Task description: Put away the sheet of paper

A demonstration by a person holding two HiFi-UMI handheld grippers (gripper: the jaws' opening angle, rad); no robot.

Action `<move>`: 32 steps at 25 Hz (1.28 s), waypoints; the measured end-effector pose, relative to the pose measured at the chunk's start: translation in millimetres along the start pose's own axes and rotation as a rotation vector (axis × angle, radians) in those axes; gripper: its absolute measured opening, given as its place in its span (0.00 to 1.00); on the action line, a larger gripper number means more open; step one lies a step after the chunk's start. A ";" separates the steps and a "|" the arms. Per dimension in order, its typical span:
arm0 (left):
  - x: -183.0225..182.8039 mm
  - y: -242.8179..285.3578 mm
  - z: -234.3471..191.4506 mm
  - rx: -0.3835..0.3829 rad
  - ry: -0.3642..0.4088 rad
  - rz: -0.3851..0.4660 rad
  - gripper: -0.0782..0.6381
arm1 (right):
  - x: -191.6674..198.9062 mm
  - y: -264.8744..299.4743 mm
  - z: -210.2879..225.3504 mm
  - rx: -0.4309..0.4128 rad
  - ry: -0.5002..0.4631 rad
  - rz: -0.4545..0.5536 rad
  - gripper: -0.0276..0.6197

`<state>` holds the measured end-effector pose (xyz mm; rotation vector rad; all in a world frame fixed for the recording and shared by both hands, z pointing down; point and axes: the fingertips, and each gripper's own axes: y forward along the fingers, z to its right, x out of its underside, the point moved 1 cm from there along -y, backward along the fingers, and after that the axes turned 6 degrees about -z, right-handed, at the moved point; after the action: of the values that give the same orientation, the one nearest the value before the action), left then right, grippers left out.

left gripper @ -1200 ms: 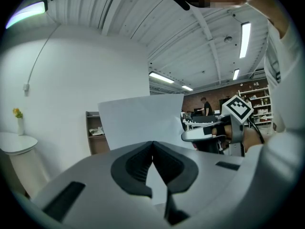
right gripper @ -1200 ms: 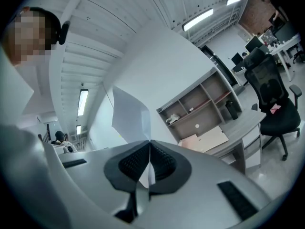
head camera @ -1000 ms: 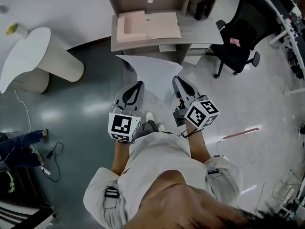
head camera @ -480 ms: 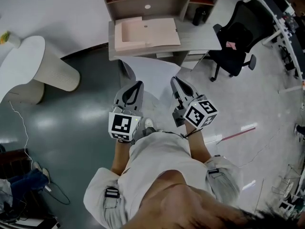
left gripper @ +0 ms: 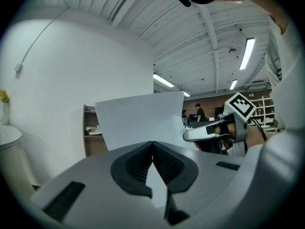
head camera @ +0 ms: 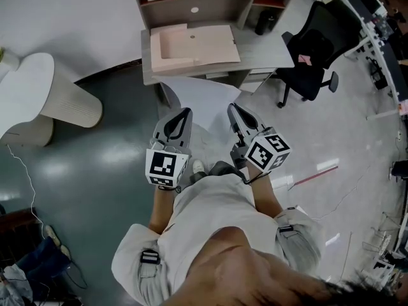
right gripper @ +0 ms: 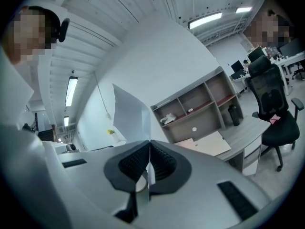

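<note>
1. At the far left of the head view stands a round white table (head camera: 25, 81) on a ribbed base, well apart from what the person carries.
2. The left gripper (head camera: 183, 113) is held out in front of the person's body and points toward the desk (head camera: 268, 46). Its own view shows the jaws pressed together, clenched on the near edge of the sheet of paper (left gripper: 138, 118). The sheet rises out of the jaws and stands up ahead of them, filling the middle of that view.
3. In the head view the sheet of paper (head camera: 201, 94) spans the gap between the two grippers. It spreads out beyond their tips and is held in the air above the floor. Its far edge lies near the front of the desk.
4. The right gripper (head camera: 233, 109) is just beside the left one and points much the same way. Its jaws are closed tight on the near right edge of the sheet. In the right gripper view the paper shows as a thin edge leaving the jaws and widening up and to the left.
5. Beyond the paper, a pale pink folder (head camera: 191, 43) lies open on the desk, with a shelf unit (head camera: 191, 8) behind it.
6. A dark bottle (head camera: 262, 23) stands at the back of the desk on the right, and a black office chair (head camera: 306, 56) sits to the right of the desk.
</note>
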<state>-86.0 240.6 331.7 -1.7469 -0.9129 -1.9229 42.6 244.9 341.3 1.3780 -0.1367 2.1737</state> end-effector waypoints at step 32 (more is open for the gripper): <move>-23.5 114.6 -48.0 -0.186 0.013 -0.059 0.14 | -68.6 102.6 90.8 -0.198 0.034 -0.033 0.07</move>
<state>-40.7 122.5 331.7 -1.8258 -0.8123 -2.1144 85.8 98.0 345.5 1.2229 -0.3058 2.0932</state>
